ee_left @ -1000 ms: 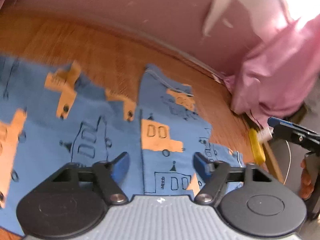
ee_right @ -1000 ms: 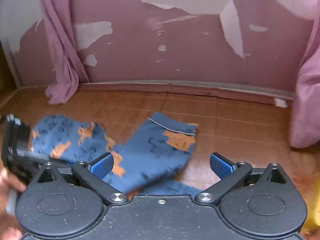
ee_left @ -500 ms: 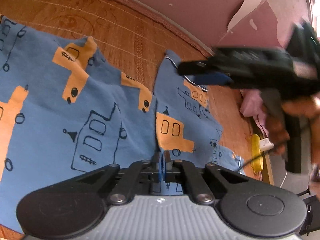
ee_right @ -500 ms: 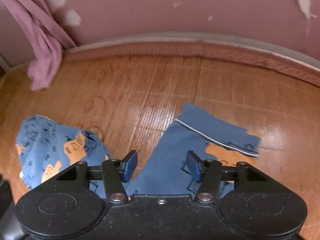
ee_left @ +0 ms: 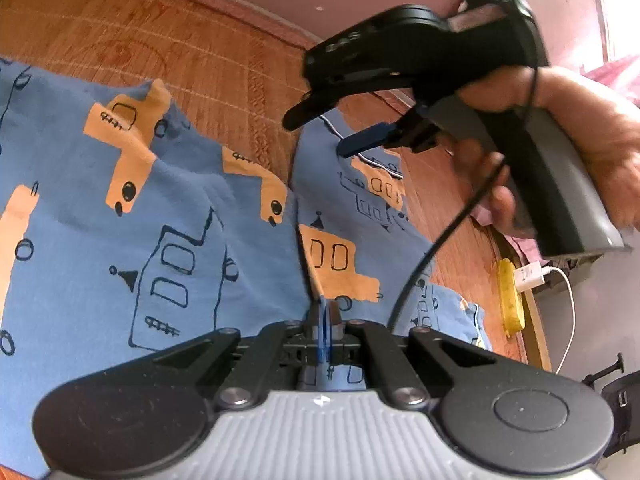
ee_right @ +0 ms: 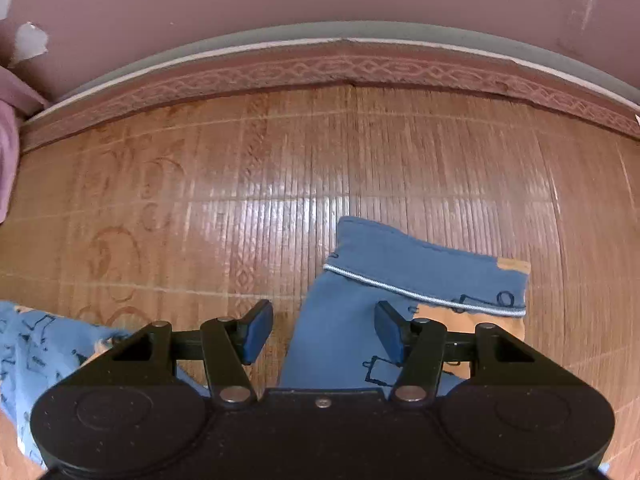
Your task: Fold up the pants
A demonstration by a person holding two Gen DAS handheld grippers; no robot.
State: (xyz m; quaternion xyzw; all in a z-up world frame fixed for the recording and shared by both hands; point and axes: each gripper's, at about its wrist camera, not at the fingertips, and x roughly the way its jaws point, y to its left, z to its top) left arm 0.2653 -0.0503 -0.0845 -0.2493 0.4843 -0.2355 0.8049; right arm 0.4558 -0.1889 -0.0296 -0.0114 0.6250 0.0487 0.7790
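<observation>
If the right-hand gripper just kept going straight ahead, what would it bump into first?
Probably the pants: the open right gripper points at the leg's cuff end lying on the mat. Depth is hard to judge.

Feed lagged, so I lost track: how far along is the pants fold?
Early stage. Done: the left gripper is shut on the pants near the crotch. In hand: the right gripper is open, straddling one edge of a leg just short of its white-piped cuff, not yet closed. Left: both legs lie spread apart on the woven mat; no fold is visible.
</observation>
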